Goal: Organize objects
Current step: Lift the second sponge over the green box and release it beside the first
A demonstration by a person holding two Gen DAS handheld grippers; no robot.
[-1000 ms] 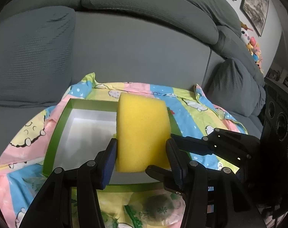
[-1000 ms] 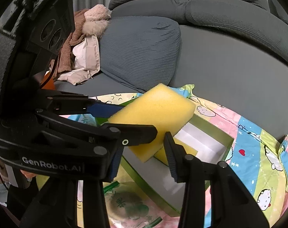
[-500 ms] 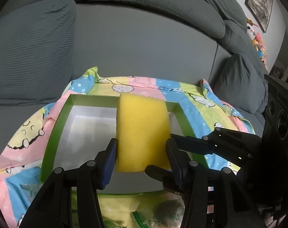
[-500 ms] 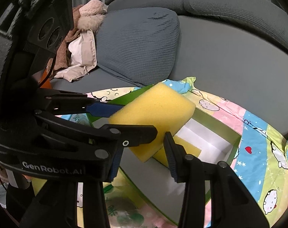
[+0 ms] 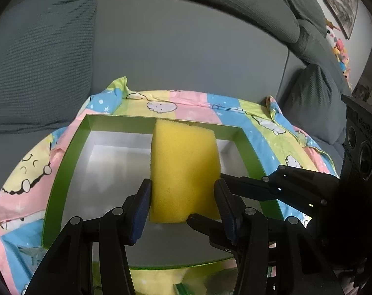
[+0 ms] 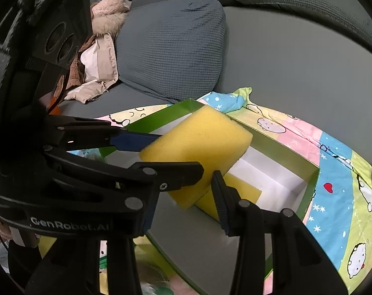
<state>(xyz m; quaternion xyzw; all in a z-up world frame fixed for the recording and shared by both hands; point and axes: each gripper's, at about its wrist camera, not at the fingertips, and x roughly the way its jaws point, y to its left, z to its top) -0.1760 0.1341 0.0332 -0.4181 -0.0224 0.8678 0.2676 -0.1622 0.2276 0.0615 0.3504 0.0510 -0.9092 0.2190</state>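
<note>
The sponge (image 5: 184, 169) is hanging above the open box (image 5: 63, 172), long axis running forward along the fingers. The left gripper (image 5: 183, 196) is pinching it at its near end. The right gripper (image 6: 181, 191) is hovering spread alongside, gripping nothing. The box floor is lying directly below.

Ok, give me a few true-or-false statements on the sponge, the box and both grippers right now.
1. The left gripper is shut on the sponge. True.
2. The sponge is green. False: it is yellow; the box has the green rim.
3. The box is white inside. True.
4. The right gripper grips the sponge too. False: its fingers are open and hold nothing; the sponge is only seen behind them.
5. The box sits on bare sofa. False: it sits on a cartoon-print cloth.
6. A second yellow piece lies in the box. True.
</note>
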